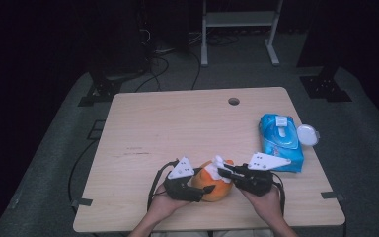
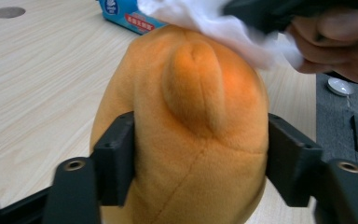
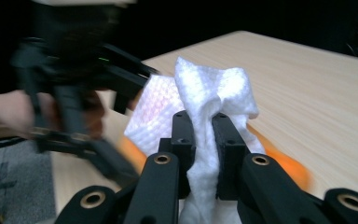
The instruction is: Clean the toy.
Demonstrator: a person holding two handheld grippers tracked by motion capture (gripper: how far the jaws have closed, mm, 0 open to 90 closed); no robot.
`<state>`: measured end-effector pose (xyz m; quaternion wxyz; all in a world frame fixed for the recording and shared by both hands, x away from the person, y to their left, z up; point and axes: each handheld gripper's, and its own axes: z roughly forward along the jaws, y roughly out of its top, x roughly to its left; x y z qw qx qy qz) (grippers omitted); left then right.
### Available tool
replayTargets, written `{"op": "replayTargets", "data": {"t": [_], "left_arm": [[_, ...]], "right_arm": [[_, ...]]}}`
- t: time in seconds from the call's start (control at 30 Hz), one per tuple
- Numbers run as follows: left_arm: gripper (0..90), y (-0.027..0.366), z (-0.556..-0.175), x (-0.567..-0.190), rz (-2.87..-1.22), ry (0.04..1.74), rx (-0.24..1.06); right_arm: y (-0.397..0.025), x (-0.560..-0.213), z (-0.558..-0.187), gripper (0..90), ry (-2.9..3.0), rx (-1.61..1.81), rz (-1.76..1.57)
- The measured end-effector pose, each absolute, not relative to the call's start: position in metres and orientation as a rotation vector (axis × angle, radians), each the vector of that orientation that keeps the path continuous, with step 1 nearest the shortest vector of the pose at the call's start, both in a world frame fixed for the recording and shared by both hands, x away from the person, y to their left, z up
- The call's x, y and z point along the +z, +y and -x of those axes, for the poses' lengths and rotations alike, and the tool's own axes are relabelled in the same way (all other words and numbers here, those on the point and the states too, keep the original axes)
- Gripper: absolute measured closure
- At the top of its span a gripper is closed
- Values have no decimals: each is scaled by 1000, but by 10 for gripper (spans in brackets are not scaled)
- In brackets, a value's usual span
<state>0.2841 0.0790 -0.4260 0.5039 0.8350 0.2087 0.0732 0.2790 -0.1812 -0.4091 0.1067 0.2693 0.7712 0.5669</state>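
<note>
The orange plush toy (image 1: 211, 181) lies near the table's (image 1: 177, 128) near edge, squeezed between the two jaws of the left gripper (image 1: 200, 190); in the left gripper view the toy (image 2: 186, 140) bulges between the black pads, which press into its sides, with a rounded nub of plush facing the camera. The jaws stand fairly wide apart, held so by the toy's bulk.

On top of the toy, just beyond the left gripper's jaws, rests a white wipe (image 2: 223, 28). The right gripper (image 3: 201, 135) has its jaws nearly closed on this wipe (image 3: 209, 93), pinching a bunched fold that fans out above the fingertips; orange plush shows just beneath. In the high view the right gripper (image 1: 223, 170) meets the toy from the opposite side to the left one, with the wipe (image 1: 216, 168) at its tips.

Behind the right gripper, close by on the table, lies a blue pack of wipes (image 1: 281, 142), and a small round white lid (image 1: 308, 135) sits at the pack's far side by the table edge.
</note>
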Motion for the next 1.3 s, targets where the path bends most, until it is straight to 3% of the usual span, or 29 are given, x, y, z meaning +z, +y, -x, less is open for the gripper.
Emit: {"op": "replayTargets", "data": {"t": [0.07,0.3,0.4,0.43,0.53,0.57,0.7,0.9,1.07,1.3], "left_arm": [[264,78,-285,-426,-2015,509,165],[345,74,-275,-427,-2059,426,233],[341,74,-274,-427,-2068,405,226],[330,74,-276,-427,-2064,410,212],[182,76,-282,-425,-2029,484,121],[180,76,-283,-426,-2030,483,113],[292,71,-275,-427,-2062,407,167],[331,66,-266,-428,-2106,339,223],[290,63,-266,-429,-2105,336,207],[281,65,-267,-431,-2114,330,206]], "right_arm": [[-185,-410,-278,803,2275,1659,-801],[-162,-397,-262,803,2315,1639,-651],[-173,-401,-271,804,2318,1660,-723],[-177,-404,-274,804,2315,1672,-754],[-183,-406,-273,804,2311,1652,-765],[-183,-406,-271,804,2314,1652,-762],[-173,-399,-264,805,2329,1695,-700],[-162,-397,-264,806,2379,1633,-636],[-190,-405,-276,805,2348,1594,-797],[-159,-397,-259,805,2410,1652,-639]]}}
